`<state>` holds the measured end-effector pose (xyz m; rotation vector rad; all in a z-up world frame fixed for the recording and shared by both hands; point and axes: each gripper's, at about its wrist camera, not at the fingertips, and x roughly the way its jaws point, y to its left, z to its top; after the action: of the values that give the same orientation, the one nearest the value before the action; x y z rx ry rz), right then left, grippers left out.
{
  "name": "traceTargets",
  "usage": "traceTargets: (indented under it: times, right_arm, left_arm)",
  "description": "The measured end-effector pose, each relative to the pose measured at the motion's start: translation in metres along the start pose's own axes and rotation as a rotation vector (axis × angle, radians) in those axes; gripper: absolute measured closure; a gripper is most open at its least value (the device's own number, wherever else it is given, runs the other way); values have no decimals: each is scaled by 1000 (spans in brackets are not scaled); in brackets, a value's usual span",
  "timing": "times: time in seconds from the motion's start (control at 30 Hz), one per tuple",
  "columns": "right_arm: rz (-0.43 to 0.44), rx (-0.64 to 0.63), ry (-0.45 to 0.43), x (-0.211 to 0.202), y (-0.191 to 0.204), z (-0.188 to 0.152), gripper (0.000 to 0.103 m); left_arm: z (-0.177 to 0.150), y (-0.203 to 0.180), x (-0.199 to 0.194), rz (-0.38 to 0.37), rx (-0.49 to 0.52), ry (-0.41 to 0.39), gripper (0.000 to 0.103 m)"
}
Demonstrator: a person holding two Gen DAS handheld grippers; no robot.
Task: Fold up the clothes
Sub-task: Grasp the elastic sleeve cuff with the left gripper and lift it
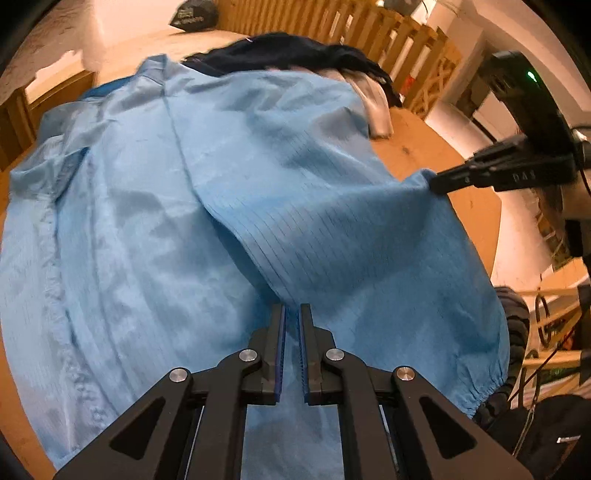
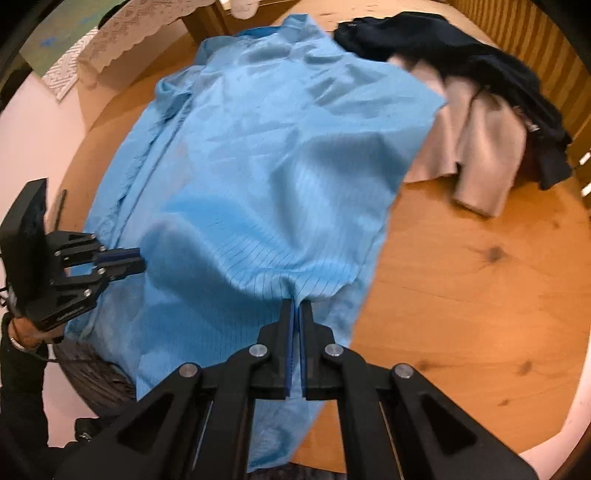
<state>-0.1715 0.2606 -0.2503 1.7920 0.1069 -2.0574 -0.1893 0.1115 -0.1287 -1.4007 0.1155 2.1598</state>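
Observation:
A light blue striped garment (image 1: pixel 229 177) lies spread over a round wooden table (image 1: pixel 413 147); it also shows in the right wrist view (image 2: pixel 258 166). My left gripper (image 1: pixel 291 308) is shut on a fold of the garment at its near edge, and it shows from the side in the right wrist view (image 2: pixel 138 260). My right gripper (image 2: pixel 296 304) is shut on another part of the same lifted hem, and it shows at the right in the left wrist view (image 1: pixel 434 182). Both hold the fabric raised above the table.
A dark navy garment (image 2: pixel 461 48) and a beige one (image 2: pixel 476 147) lie heaped at the far right of the table (image 2: pixel 461 277). A wooden slat fence (image 1: pixel 369 29) stands behind. A lace-covered surface (image 2: pixel 122 33) is at the far left.

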Motion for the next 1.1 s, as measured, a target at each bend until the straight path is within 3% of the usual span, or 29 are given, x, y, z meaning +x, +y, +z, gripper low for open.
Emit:
traceTargets:
  times: [0.13,0.2,0.27,0.37,0.5,0.6,0.73,0.93,1.0,1.1]
  right_arm:
    - [-48,-9,-3,7,2,12,100]
    - [-68,-15,-2,11,3,17,100]
    - [-81,-24,2,15,4,19,100]
    - [-102,-38,8,22,7,22,100]
    - [-129,-56,16,31,10,25,100]
    - [-139,-63,18,37,11,28,100]
    - [-122,-52,8,38,10,28,97]
    - [-97,-36,-6,41,8,29,95]
    - [-88,-31,-11,42,8,30,95]
    - [-75,-22,-18,43,7,30,93]
  left_arm:
    - [-8,2,11,4,9,44,96]
    - [-11,5,11,16,-16,53,88]
    - [-14,5,0,39,-30,34,70]
    - [-21,-14,-28,60,12,-17,63]
    - [-46,-100,-54,80,242,-48,50]
    - [-68,-177,-40,74,438,-15,47]
    - [-85,-234,-13,147,626,3,47]
    - [-88,-242,38,172,594,74,47]
    - [-92,-245,50,216,581,68,47]
    - [-98,-255,63,282,592,51,36]
